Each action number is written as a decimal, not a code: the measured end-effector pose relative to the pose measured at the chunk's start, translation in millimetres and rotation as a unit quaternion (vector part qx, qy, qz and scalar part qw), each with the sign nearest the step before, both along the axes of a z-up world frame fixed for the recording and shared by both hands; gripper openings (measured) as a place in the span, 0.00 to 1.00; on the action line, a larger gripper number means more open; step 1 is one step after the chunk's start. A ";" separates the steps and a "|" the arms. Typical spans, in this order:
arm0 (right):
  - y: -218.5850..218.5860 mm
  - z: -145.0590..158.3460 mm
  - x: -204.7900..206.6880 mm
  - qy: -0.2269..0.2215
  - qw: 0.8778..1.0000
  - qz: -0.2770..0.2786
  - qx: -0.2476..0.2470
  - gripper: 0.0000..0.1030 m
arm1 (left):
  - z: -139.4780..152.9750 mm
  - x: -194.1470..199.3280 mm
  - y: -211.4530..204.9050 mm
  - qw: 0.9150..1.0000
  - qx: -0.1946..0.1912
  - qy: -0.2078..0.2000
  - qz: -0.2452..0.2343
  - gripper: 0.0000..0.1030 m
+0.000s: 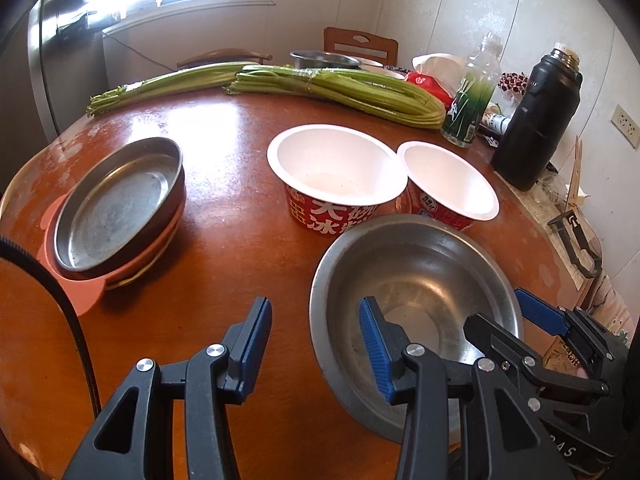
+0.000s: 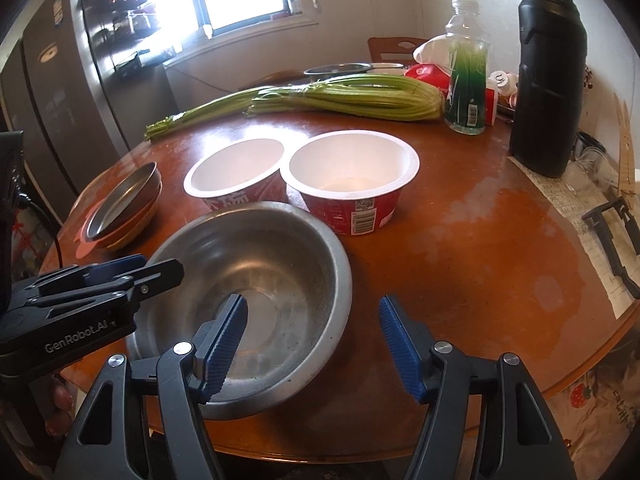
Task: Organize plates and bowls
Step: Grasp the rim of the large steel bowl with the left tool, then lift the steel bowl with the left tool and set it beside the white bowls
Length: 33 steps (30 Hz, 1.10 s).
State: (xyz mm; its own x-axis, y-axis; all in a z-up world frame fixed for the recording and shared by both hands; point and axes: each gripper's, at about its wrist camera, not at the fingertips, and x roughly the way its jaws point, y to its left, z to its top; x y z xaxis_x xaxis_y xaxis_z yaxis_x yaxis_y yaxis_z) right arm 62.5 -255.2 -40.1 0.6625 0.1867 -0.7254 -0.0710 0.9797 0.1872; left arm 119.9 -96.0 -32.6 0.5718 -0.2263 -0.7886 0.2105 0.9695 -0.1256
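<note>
One steel bowl (image 2: 248, 300) at near edge of counter (image 2: 460, 248), empty. Two white paper bowls (image 1: 340, 172) touching just behind it; plate stack (image 1: 120, 208) well to left. Right tool (image 2: 312, 344) spread, straddling bowl's near-right rim, pads not touching. Left tool (image 1: 316, 348) spread, straddling bowl's left rim, nothing pinched.

"GenRobot.AI" is printed in pale letters on the black body of the left gripper (image 2: 140, 276), as seen from the right wrist view. Large white Chinese characters are borne on the red wall of the larger paper bowl (image 1: 332, 212); "大碗" and "冰" can be made out. A barcode and a QR code are carried on a white label on the other paper bowl (image 2: 362, 216); their digits are too small to read.
</note>
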 end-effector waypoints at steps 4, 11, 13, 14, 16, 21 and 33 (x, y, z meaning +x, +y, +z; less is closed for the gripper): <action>0.6 -2.1 2.1 0.002 1.000 0.004 0.007 0.63 | -7.4 5.7 -3.9 1.000 -0.006 0.009 -0.009 0.44; 7.1 -4.1 2.4 0.003 1.000 0.014 0.008 0.55 | -17.2 13.1 -12.3 0.999 -0.026 0.024 -0.031 0.42; 7.9 -3.3 2.9 0.000 1.000 0.017 0.006 0.53 | -18.5 14.2 -12.6 0.998 -0.034 0.027 -0.035 0.39; 8.2 -3.5 3.5 0.000 1.000 0.018 0.007 0.52 | -18.6 14.7 -13.0 0.998 -0.038 0.028 -0.038 0.37; 8.7 -3.7 4.5 0.001 1.000 0.019 0.010 0.52 | -18.8 15.5 -12.5 0.998 -0.042 0.029 -0.039 0.36; 12.0 -1.8 3.3 -0.003 1.000 0.023 0.010 0.52 | -16.0 13.6 -8.1 0.997 -0.053 0.028 -0.041 0.36; 37.7 10.3 -4.1 -0.017 0.998 0.059 0.014 0.52 | -1.9 -2.2 20.1 0.998 -0.058 0.013 -0.022 0.36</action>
